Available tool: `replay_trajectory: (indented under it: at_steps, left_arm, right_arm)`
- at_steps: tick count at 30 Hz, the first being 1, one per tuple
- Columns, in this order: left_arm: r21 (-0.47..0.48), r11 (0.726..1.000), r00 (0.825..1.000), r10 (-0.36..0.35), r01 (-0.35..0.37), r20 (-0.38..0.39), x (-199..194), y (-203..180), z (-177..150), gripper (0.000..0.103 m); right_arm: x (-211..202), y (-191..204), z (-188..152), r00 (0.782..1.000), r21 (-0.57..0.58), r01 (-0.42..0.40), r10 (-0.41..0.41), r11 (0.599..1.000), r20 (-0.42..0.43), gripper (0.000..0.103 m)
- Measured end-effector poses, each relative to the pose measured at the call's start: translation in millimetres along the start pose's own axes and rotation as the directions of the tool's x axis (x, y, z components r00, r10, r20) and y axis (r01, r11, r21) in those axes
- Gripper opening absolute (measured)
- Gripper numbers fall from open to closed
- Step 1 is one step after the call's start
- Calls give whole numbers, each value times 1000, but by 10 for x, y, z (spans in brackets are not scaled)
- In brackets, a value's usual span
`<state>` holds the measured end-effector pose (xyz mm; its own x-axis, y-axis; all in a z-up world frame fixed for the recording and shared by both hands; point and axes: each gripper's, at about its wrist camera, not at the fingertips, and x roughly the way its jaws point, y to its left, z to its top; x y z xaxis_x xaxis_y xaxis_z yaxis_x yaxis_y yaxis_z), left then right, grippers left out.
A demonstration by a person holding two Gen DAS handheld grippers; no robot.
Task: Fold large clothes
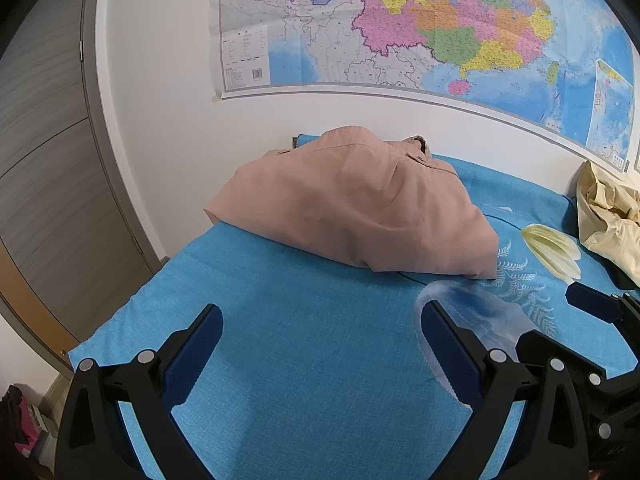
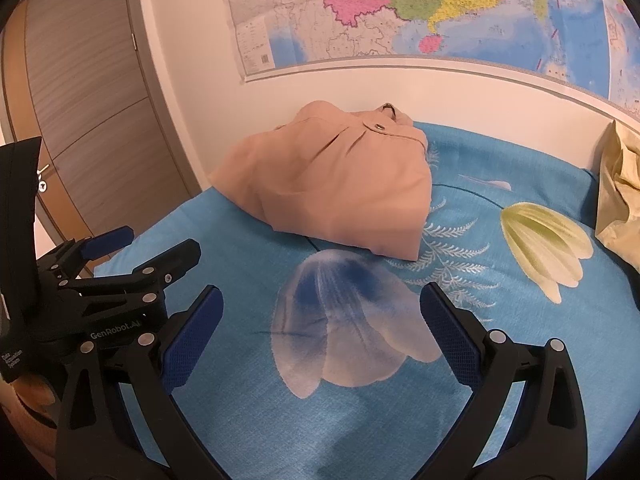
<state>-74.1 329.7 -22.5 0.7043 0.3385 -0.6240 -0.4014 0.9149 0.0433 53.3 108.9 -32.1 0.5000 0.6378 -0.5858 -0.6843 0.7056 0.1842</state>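
Blue bedspread (image 2: 224, 240) carries the folded tan garment (image 2: 336, 184) near the wall. Both hand-held grippers, left (image 1: 322, 332) and right (image 2: 320, 316), stand apart, empty. Risk: a careless grasp could undo its folds.

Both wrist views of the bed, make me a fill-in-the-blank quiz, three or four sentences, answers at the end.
1. The folded pinkish-tan fabric garment lies on a ____ floral bedsheet.
2. The left hand-held gripper and the right hand-held gripper both have jaws that are ____.
3. On the wall above the bed hangs a colourful paper ____.
4. The crumpled garment at the right edge is pale ____.

Answers: blue; open; map; yellow
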Motion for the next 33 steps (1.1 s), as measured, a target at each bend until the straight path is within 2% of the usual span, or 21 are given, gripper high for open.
replay_trajectory:
  at_steps: [20,33]
  left_arm:
    - [4,1000,1000,-3,3,-3,16,-14,2,96]
    - [12,1000,1000,-4,4,24,-37,-29,1,96]
  right_arm:
    - [1,4,-22,1000,11,0,0,1000,-2,97]
    - [-38,2,-41,1000,21,5,-5,1000,2,97]
